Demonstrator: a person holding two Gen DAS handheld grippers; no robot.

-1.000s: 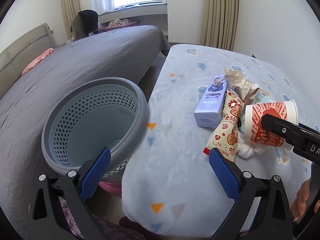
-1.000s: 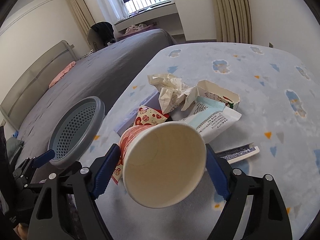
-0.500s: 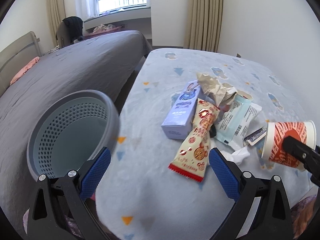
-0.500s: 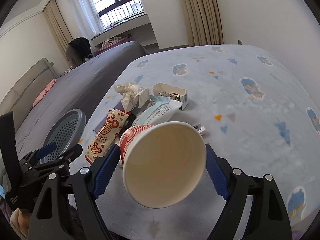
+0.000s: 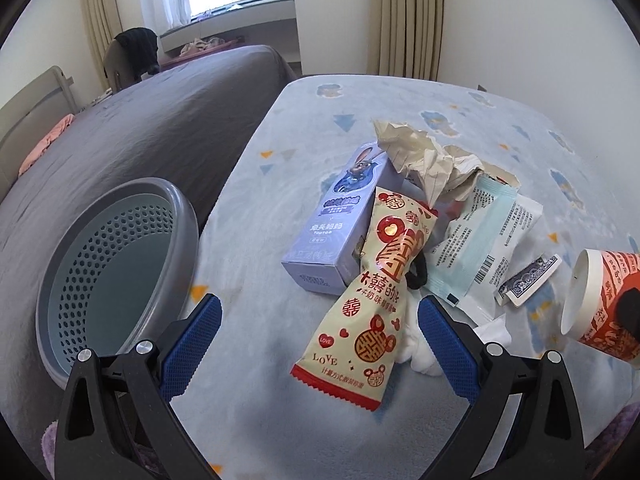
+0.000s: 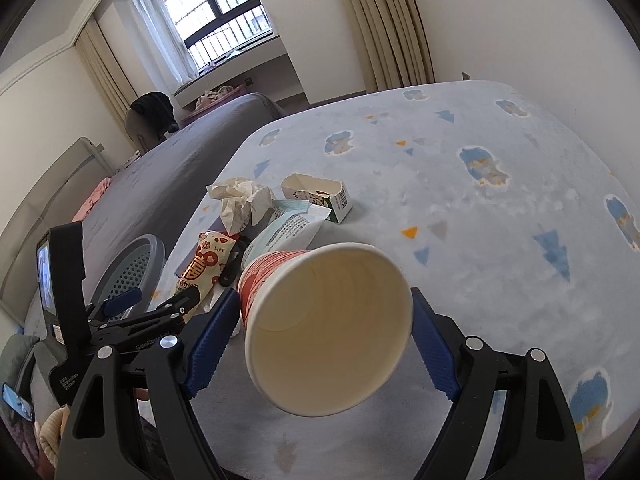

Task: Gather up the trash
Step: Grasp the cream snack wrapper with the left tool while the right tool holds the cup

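Observation:
My right gripper is shut on a red-and-white paper cup, held on its side above the pale blue blanket, mouth toward the camera. In the left wrist view the cup hangs at the right edge. My left gripper is open above the trash pile, its pads on either side of a cream snack packet. Behind the packet lie a purple box, crumpled paper, a mask packet and a small dark wrapper. The grey perforated basket stands at the left.
A small open carton lies behind the pile. White tissue sits under the snack packet's right side. A grey bed runs along the left behind the basket. Wall and curtains close the far side.
The left gripper has swung right from over the basket to the trash pile, so the snack packet now lies between its pads. The right gripper has carried the cup rightward, away from the pile.

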